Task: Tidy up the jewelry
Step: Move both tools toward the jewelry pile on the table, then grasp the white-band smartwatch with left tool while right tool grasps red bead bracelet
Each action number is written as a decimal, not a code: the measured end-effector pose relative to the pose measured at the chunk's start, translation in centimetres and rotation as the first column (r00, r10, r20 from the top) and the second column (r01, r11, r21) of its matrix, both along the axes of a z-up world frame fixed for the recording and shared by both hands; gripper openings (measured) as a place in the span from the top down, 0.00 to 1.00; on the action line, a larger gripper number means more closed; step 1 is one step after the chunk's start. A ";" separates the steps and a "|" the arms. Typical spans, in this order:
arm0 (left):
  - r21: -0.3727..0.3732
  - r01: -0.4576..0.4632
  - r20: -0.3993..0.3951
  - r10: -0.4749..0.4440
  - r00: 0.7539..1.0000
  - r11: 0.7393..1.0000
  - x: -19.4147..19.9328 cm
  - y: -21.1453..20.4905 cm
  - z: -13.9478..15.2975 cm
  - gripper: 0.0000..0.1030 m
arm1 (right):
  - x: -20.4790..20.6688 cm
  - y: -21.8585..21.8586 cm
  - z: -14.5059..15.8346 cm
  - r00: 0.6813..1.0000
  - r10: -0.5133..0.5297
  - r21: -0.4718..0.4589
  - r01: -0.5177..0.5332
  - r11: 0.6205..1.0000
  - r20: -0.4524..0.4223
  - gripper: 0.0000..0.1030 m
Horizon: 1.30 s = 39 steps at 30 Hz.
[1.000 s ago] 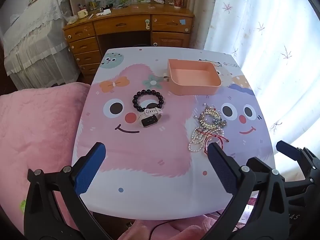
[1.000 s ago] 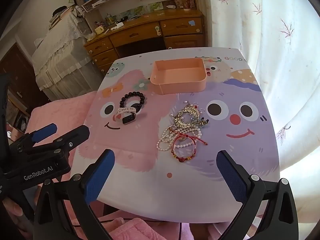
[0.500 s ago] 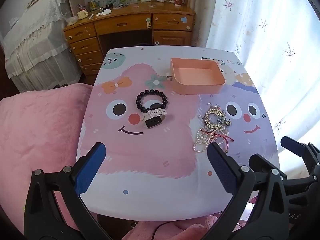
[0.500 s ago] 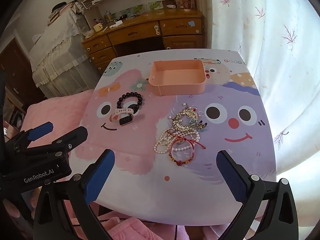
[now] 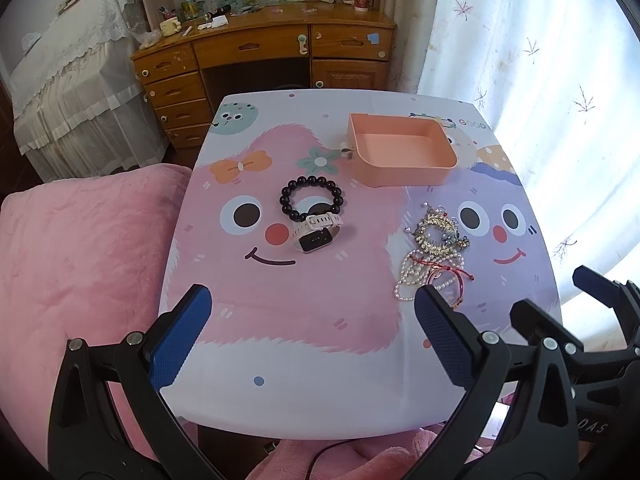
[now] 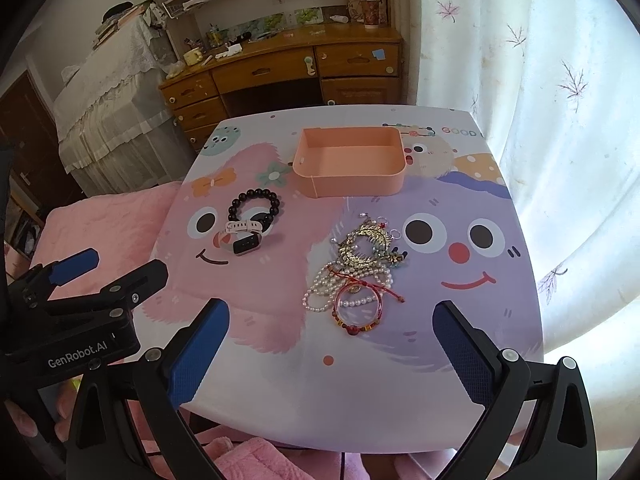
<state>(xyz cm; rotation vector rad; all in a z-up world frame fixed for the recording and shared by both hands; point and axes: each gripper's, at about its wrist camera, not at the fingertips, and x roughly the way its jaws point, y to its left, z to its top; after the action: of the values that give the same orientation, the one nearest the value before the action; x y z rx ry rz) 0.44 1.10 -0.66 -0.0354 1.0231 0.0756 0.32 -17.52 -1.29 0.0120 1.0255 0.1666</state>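
Over a small table (image 5: 304, 320) printed with cartoon faces, I hold both grippers above the near edge, neither touching anything. My left gripper (image 5: 312, 336) has its jaws spread wide, blue pads facing each other across bare tabletop, nothing between them. My right gripper (image 6: 332, 344) is spread just as wide and equally empty, its pads flanking the near end of the jewelry pile. That tangled pile (image 6: 356, 272) lies on the purple side of the print: a gold-coloured ornate piece at the far end, strands of small pearls (image 6: 320, 292) under a red cord bracelet (image 6: 360, 300), and a beaded ring with red and amber beads nearest me. On the pink side, well apart from the pile, a black bead bracelet (image 5: 311, 199) lies flat, with a white-strapped smartwatch (image 5: 316, 234) resting over its near edge. A peach-coloured tray (image 5: 400, 152) sits toward the far side of the table, between the two groups and empty. From the right wrist view I see the whole pile clearly, plus the left gripper from the side, with fingers of the holding hand (image 6: 24, 420) at the lower left. From the left wrist view, the pile's near end is hidden behind my own right-side pad, and the right gripper's fingers (image 5: 592, 280) show at the far right. A wooden desk (image 5: 272, 48) stands beyond the table, and a pink blanket (image 5: 80, 260) lies to the left.
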 end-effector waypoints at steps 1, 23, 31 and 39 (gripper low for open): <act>0.004 -0.004 -0.003 0.004 1.000 1.000 -0.1 0.1 0.0 0.02 | -0.1 -0.1 0.1 1.000 -0.004 -0.005 0.004 1.000 0.002 0.00; 0.084 0.125 0.050 -0.130 0.990 0.989 -2.7 0.7 -1.8 0.02 | -4.0 -0.3 -1.7 0.998 0.013 -0.071 -0.009 0.997 0.058 0.00; 0.214 0.322 0.146 -0.356 0.923 0.922 -2.1 -0.1 -2.7 0.02 | -6.3 3.6 -2.9 0.987 0.133 -0.207 -0.112 0.972 0.093 0.00; 0.233 0.444 0.118 -0.479 0.870 0.865 1.5 0.4 -3.7 0.02 | -7.2 5.7 -6.1 0.991 0.102 -0.216 -0.082 0.973 0.083 0.00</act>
<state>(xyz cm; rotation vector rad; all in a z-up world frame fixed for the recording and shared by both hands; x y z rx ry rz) 1.91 1.47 -4.34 0.3834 0.8224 -0.2637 -6.91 -11.80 -7.36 -0.2356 0.9466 0.1400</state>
